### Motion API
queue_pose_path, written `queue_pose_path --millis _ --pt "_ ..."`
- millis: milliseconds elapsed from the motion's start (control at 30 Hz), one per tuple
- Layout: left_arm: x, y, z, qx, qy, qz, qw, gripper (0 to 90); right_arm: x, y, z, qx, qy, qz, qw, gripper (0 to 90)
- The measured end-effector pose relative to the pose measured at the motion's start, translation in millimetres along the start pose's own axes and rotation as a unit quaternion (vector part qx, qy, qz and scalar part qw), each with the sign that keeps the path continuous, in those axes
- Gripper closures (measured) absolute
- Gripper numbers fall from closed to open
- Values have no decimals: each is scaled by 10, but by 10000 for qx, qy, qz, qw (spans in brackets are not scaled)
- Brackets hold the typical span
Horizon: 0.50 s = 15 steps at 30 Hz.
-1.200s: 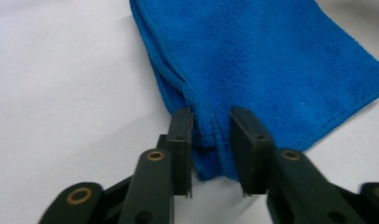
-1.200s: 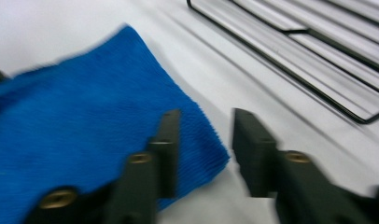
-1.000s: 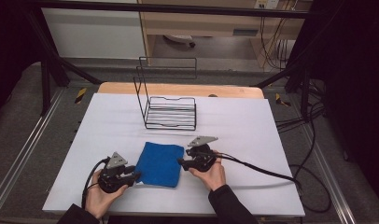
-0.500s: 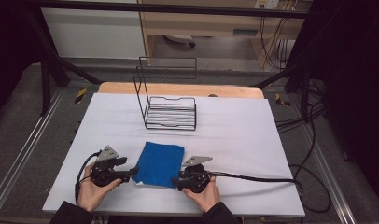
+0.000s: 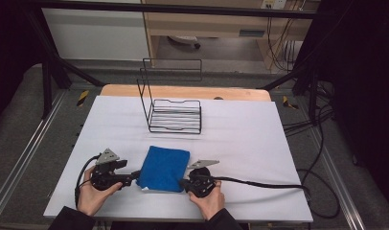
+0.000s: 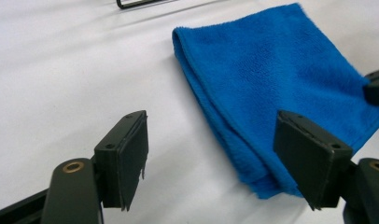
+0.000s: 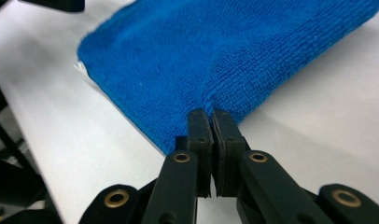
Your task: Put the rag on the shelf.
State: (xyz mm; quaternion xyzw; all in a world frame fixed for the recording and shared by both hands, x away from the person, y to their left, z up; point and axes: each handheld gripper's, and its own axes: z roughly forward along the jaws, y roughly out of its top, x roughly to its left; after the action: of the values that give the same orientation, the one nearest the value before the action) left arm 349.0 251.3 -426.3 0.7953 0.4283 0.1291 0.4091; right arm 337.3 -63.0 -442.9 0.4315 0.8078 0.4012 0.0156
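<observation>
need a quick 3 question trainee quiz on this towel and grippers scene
1. True or false: the right gripper is shut on the blue towel.
2. Which gripper has its jaws wide open? A) left gripper B) right gripper
3. Fill in: beyond the towel on the white table stands a black wire ____.

Key: 1 true; 2 A; 3 rack
</observation>
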Motion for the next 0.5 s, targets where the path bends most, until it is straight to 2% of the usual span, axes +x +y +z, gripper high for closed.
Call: queue_pose_path --millis 100,133,200,267,300,367,400,433,467,500 --pt "-6 3 -9 -33 -40 9 10000 262 -44 16 -77 17 -65 9 10000 879" --pt "-13 3 -8 -40 -45 -2 10000 253 -100 11 -124 122 -91 4 9999 877" --pt "-18 5 -2 -45 -61 6 10000 246 -115 3 -136 122 -116 2 9999 875" --pt "-25 7 1 -34 -95 17 9999 228 -161 -20 -140 205 -249 -122 9994 866" --pt "-27 11 -2 -29 -78 53 10000 221 -170 -29 -142 198 -215 -81 9995 857" --pt "-33 16 1 -43 -104 84 9999 207 -203 -50 -134 221 -240 -198 9993 792" --pt "-38 19 5 -54 -133 81 9999 199 -212 -56 -138 172 -206 -179 9995 744" --pt "-39 24 7 -58 -136 103 9998 179 -244 -60 -155 52 -213 -257 9994 647" --pt "-40 29 10 -61 -142 104 9998 179 -244 -60 -155 52 -213 -257 9994 647" --pt "-33 42 10 -44 -141 132 9998 166 -260 -55 -169 3 -197 -284 9994 603"
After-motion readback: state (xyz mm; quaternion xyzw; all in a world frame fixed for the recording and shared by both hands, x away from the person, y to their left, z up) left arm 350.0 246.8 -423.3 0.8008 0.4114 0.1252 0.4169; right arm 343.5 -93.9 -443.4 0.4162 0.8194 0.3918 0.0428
